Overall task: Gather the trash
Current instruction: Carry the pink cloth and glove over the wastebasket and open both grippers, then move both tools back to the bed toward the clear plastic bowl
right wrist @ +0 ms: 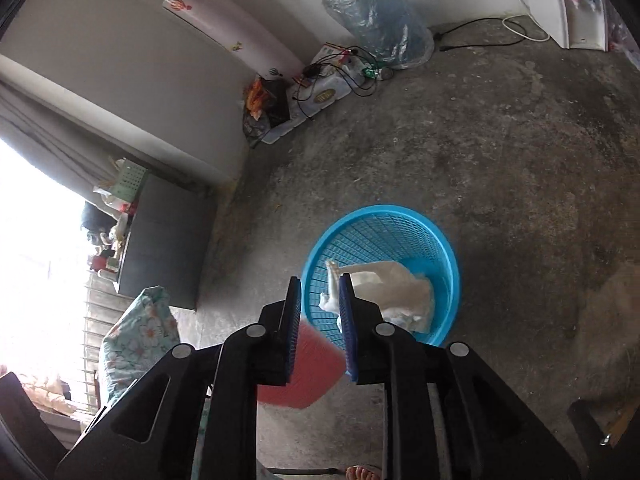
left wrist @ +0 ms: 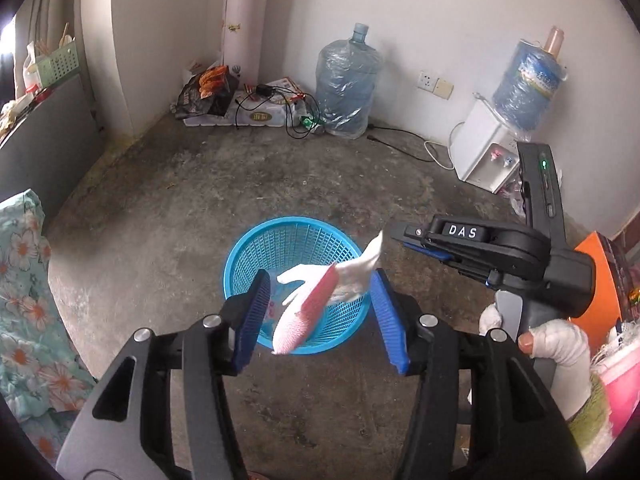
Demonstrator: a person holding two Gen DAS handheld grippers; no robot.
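A blue mesh basket [left wrist: 256, 252] [right wrist: 404, 220] stands on the concrete floor below both grippers. My left gripper [left wrist: 322, 320] is open above its near rim. A pink foam net sleeve [left wrist: 304, 316] hangs in the air between the blue pads and touches neither. A crumpled white tissue [left wrist: 356, 276] floats beside it, its tip close to my right gripper [left wrist: 394, 236], which reaches in from the right. In the right wrist view my right gripper [right wrist: 320, 328] stands open by a narrow gap with nothing pressed between its pads. A blurred red-pink shape [right wrist: 308, 376] shows beneath it, and pale crumpled trash [right wrist: 396, 292] lies in the basket.
A water jug [left wrist: 348, 88], boxes and black cables [left wrist: 280, 108] line the far wall. A white water dispenser [left wrist: 488, 156] stands at the right. Flowered cloth [left wrist: 24, 280] and a dark cabinet [left wrist: 48, 140] are on the left. A gloved hand [left wrist: 560, 340] holds the right gripper's handle.
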